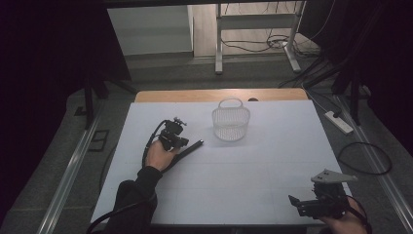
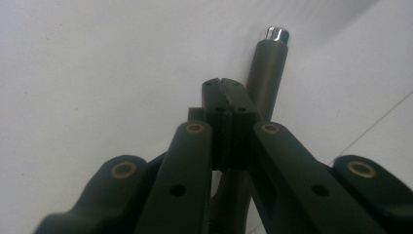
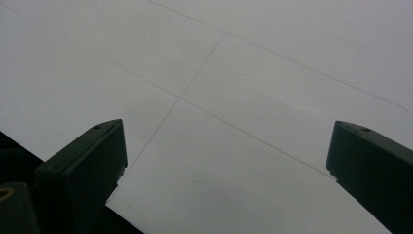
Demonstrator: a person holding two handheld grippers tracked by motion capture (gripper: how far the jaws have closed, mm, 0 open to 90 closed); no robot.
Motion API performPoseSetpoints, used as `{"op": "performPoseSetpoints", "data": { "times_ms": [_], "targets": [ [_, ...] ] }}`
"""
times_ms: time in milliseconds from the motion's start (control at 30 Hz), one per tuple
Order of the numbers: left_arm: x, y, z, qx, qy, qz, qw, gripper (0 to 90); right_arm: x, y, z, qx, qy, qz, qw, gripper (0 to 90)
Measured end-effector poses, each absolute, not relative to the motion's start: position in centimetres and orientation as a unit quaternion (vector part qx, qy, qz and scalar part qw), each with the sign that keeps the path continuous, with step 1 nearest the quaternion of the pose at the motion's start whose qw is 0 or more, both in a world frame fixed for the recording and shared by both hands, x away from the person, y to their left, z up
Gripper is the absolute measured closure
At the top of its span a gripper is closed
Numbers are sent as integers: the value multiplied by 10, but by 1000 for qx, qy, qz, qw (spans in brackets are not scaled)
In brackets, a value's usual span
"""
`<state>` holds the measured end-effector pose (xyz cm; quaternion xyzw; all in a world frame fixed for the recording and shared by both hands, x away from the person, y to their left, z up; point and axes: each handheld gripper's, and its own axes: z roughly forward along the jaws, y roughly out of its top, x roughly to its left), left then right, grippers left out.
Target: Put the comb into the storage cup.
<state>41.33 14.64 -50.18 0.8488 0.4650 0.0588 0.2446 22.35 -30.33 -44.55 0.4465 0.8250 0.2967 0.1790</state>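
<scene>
Left claw has its jaws together over a dark rod-like tool with a silver tip lying on the white surface; whether it is gripped is unclear; likely grasp step; next, lifting toward the mesh basket; right claw wide, idle.

High overhead view; two close tongs-mounted views, sharing the white tabletop.

One white mesh basket, one dark rod, two tools on one table.
</scene>
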Motion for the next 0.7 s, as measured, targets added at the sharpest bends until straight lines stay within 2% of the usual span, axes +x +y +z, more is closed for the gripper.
{"op": "performPoseSetpoints", "data": {
  "times_ms": [367, 700],
  "targets": [
    [413, 146, -512, 847, 477, 63, 226, 890, 223, -303, -446, 445, 826, 296, 178, 18],
    [411, 142, -516, 849, 473, 46, 231, 890, 224, -302, -446, 444, 828, 295, 176, 22]
  ]
}}
